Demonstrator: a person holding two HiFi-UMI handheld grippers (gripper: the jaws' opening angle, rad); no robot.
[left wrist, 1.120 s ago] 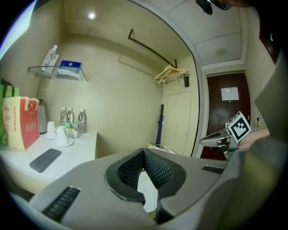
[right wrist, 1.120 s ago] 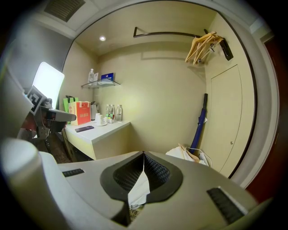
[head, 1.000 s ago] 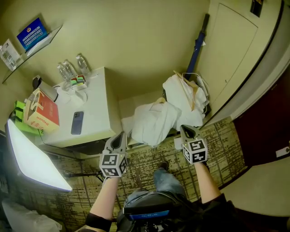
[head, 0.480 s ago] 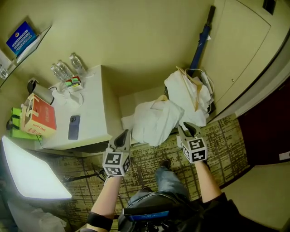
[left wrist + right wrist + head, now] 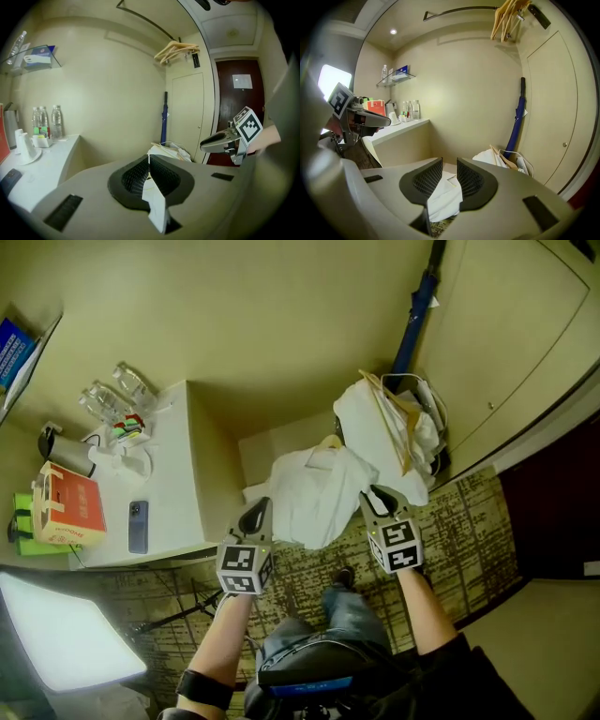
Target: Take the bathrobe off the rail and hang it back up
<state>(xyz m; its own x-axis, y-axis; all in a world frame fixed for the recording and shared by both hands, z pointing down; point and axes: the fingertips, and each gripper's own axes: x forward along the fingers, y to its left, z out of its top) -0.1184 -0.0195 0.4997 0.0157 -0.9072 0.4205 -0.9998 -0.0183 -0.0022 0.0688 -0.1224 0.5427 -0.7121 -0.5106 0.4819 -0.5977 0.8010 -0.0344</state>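
My left gripper (image 5: 256, 510) is shut tight on a bit of the white bathrobe (image 5: 314, 493), at its left edge. I hold it there so the robe does not slide away. My right gripper (image 5: 377, 495) has just been opening its jaws. The robe's cloth shows between them, but the pads do not press on it, so that side is let go.

The bathrobe is off the rail (image 5: 145, 19). It sits low down between my two grippers, in front of my legs, with its hanger hook (image 5: 328, 440) poking up at the top. I think it rests on a low pale ledge (image 5: 255, 493) by the wall, but I cannot see under it. The rail is high up, with only bare wooden hangers (image 5: 176, 49) on it. So I think the taking-off part is done, and the robe has to go back up next.

By the door stands a basket (image 5: 437, 418). A second white bundle (image 5: 375, 427) and some more wooden hangers lie in it. A blue umbrella (image 5: 417, 310) leans in the corner behind it. The white counter (image 5: 178, 484) on the left holds water bottles (image 5: 117, 390), a phone (image 5: 138, 526) and a red box (image 5: 70, 512).
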